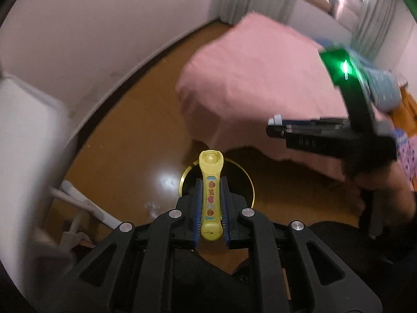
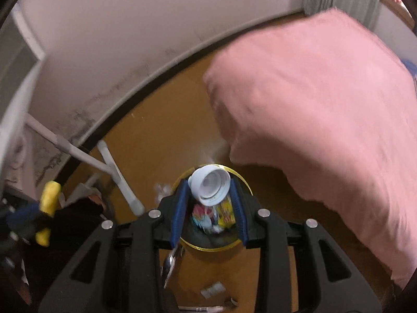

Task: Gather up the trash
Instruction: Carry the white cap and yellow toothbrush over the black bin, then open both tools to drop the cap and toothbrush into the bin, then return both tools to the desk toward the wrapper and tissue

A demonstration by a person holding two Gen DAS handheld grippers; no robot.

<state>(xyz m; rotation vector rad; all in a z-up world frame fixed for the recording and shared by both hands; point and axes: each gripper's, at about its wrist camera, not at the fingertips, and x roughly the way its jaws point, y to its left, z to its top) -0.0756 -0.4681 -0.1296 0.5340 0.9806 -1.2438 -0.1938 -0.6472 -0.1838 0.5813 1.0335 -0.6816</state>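
Two claws over gold-rimmed bin (image 2: 206, 247) on glossy wooden floor (image 1: 146, 120); pink blanket (image 2: 325, 104) beside.

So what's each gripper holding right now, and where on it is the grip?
The left gripper clamps a yellow plastic stick along its decorated middle. The right gripper pinches a white cap by its sides.

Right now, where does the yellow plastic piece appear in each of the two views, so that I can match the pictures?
Left wrist view: the yellow plastic piece stands at lower centre, clamped by the left gripper, above the gold-rimmed bin.
Right wrist view: it shows at the far left edge, blurred, in the left gripper.
Shared landmark: the pink bedspread.
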